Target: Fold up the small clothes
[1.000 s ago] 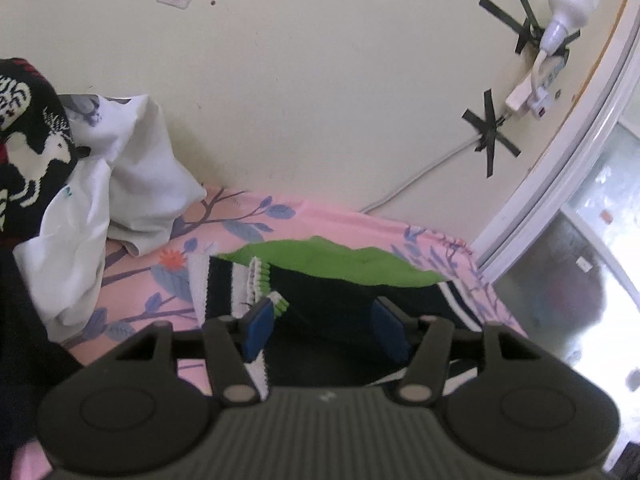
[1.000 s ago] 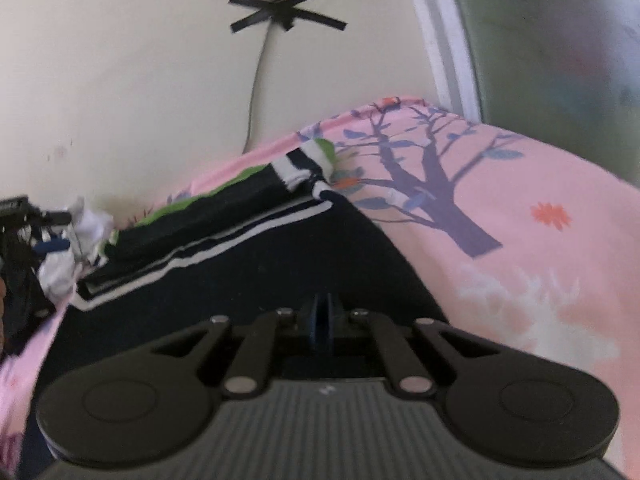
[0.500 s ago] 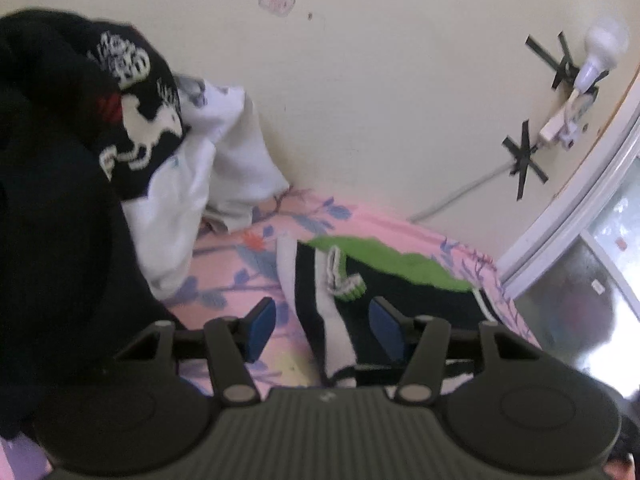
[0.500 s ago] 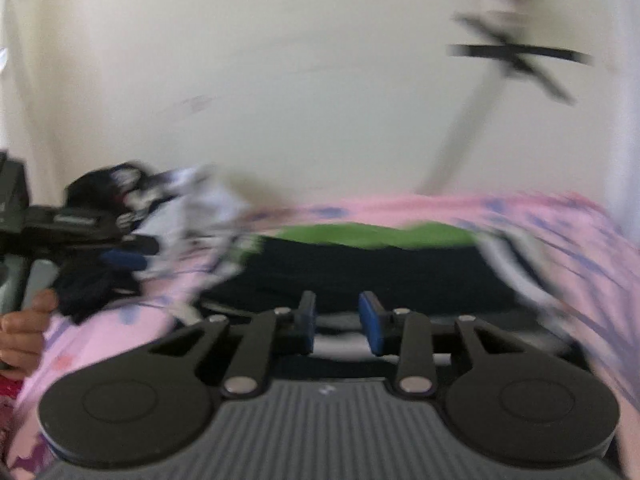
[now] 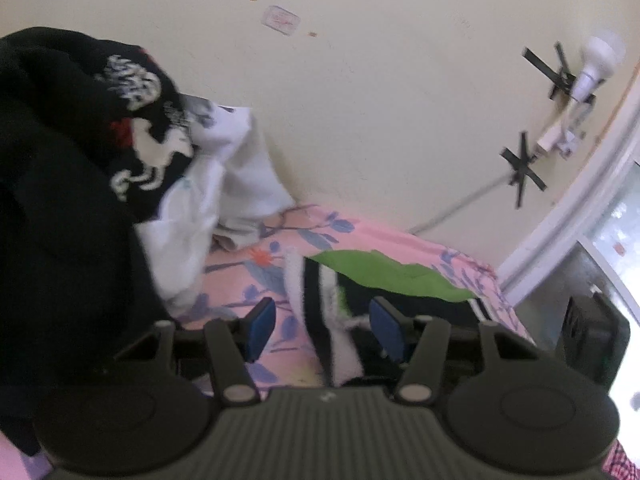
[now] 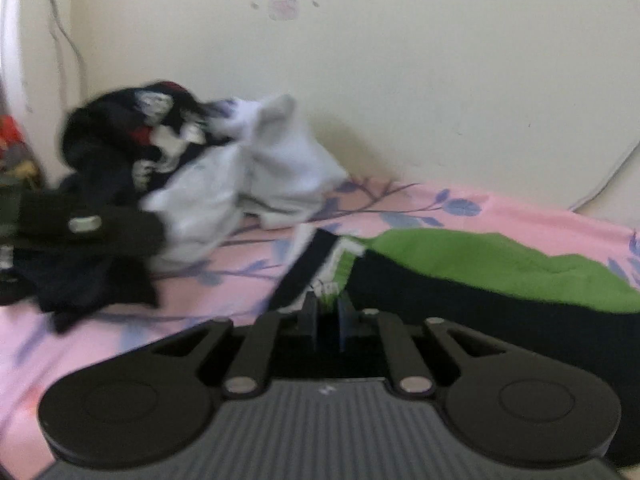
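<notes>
Right wrist view: the right gripper (image 6: 327, 322) is closing, its jaws nearly together over the striped cuff of the dark-and-green garment (image 6: 500, 280) at lower center on the pink sheet (image 6: 400, 208). The left gripper (image 5: 322, 328) hangs half open, holding nothing. Unfolded clothes (image 5: 100, 160) are heaped at upper left, so folding looks barely begun.

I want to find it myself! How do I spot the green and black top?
Look at the pink bedsheet with blue branches, below the cream wall. The green and black top lies flat on it, right of the heaped clothes pile. It alone has bright green and white stripes.
</notes>
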`<state>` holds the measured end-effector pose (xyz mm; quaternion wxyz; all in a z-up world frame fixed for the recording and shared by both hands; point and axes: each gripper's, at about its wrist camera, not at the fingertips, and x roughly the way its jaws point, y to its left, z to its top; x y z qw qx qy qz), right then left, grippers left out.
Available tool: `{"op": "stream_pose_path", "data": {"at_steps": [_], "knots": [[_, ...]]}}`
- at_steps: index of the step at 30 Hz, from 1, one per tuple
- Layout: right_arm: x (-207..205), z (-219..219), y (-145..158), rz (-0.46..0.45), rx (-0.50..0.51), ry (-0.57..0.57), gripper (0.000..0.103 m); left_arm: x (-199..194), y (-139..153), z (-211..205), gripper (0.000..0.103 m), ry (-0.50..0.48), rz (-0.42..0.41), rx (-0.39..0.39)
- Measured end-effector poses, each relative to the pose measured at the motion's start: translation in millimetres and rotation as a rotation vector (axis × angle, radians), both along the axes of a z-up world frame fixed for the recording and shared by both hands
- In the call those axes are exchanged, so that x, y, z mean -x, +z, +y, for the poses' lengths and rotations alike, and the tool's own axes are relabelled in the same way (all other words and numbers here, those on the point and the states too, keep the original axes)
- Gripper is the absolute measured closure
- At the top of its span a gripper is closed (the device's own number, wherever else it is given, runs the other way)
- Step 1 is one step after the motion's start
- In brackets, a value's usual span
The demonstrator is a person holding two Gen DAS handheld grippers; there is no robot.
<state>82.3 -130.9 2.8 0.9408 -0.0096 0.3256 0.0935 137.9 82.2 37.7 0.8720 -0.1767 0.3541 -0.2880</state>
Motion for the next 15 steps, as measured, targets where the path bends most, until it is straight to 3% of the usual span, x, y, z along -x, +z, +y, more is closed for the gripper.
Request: {"op": "stream_pose_path", "data": {"at_steps": [2,3,4,7,9,12,15], "knots": [[11.7,0.5,0.7,0.009,0.033,-0.003,0.08,3.4,-2.3,-9.6,0.047,-0.029,-0.007,-0.022],[20.9,-3.7,4.9,-0.014,0.048,-0.023,0.059,5.5,-4.3,-16.4,0.047,-0.045,-0.009,-0.044],[36.8,-15.4,12.9,-0.062,0.029,-0.048,0.048,7.9,-5.7,-21.2,0.047,-0.058,-0.014,-0.062],[89.9,-60.1,28.6,-0.101,-0.062,-0.132,0.061,16.9,-10.2,-40.6,0.047,-0.106,-0.035,-0.116],[130.8,-93.7,27.7,-0.106,-0.069,-0.214,0.063,23.4,-13.0,-52.1,0.047,-0.157,-0.044,-0.118],[186.1,-144.0,8.7,-0.053,-0.048,-0.361,0.077,33.8,-21.8,-71.1,0.047,-0.221,-0.065,-0.149],[224.9,-189.9,-12.8,-0.003,-0.081,-0.495,0.081,37.4,-37.5,-88.9,0.047,-0.235,-0.033,-0.208]]}}
